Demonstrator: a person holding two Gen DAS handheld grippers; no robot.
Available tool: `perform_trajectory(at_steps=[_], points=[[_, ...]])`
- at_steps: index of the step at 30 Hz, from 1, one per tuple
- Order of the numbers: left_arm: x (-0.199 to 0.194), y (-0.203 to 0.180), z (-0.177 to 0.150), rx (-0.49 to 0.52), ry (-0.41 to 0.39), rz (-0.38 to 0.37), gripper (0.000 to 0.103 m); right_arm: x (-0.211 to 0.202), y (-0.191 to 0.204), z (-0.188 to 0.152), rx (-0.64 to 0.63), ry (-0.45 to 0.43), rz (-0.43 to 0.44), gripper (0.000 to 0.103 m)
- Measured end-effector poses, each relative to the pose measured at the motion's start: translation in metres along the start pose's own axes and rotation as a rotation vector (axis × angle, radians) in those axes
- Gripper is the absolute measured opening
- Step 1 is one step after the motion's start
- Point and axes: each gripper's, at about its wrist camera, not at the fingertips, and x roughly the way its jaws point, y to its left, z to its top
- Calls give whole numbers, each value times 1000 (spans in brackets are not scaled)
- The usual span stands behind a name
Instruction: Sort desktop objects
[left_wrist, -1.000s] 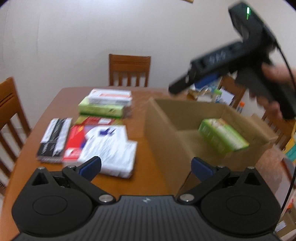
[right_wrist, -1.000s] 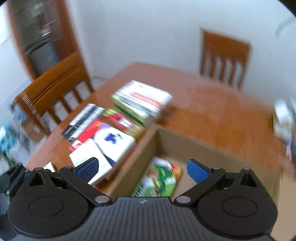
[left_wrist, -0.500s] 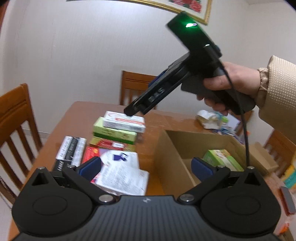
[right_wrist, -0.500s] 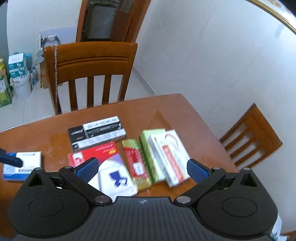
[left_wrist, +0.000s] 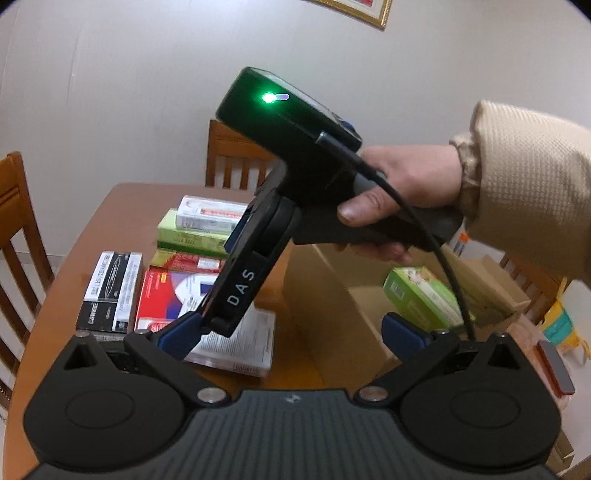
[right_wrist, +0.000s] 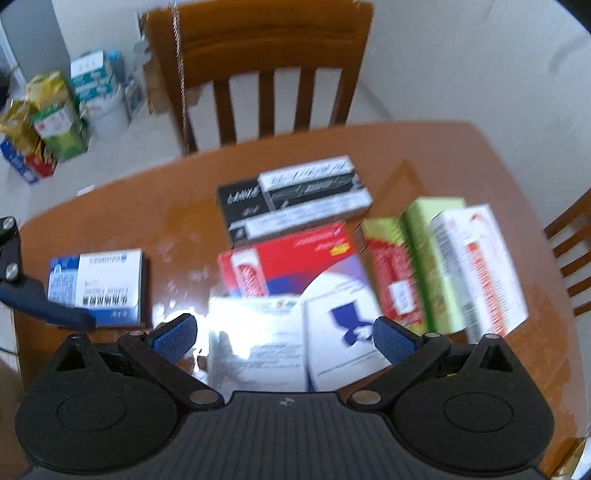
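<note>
A home dining room; a wooden tabletop stands ringed by slat-backed wooden chairs, with a gilt-framed picture on the plain white wall beyond the tabletop and grocery cartons on the tiled floor beside it.

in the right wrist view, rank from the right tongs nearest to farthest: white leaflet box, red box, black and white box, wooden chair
1. white leaflet box, between the right tongs
2. red box, just beyond it
3. black and white box, farther up the table
4. wooden chair, past the table's far edge
</note>
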Motion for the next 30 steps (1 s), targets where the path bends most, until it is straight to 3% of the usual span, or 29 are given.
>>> perform_trajectory(at_steps=[4,15,19,24,25,30], points=[[-4,7,-9,-32,0,-45,103,11,11,-5,-29,39,0,103],[-9,29,-30,-45,65,36,103,34,23,-7,-25,81,-16,102],[-11,31,-29,-47,61,40,103,41,22,-7,1,102,-38,89],[-9,32,-29,-45,53,37,103,45,20,-9,17,119,-50,85],[-8,31,-30,-46,54,37,103,45,20,-9,22,122,-52,77],[-8,31,-30,-46,52,31,103,45,13,-7,66,122,-75,76]])
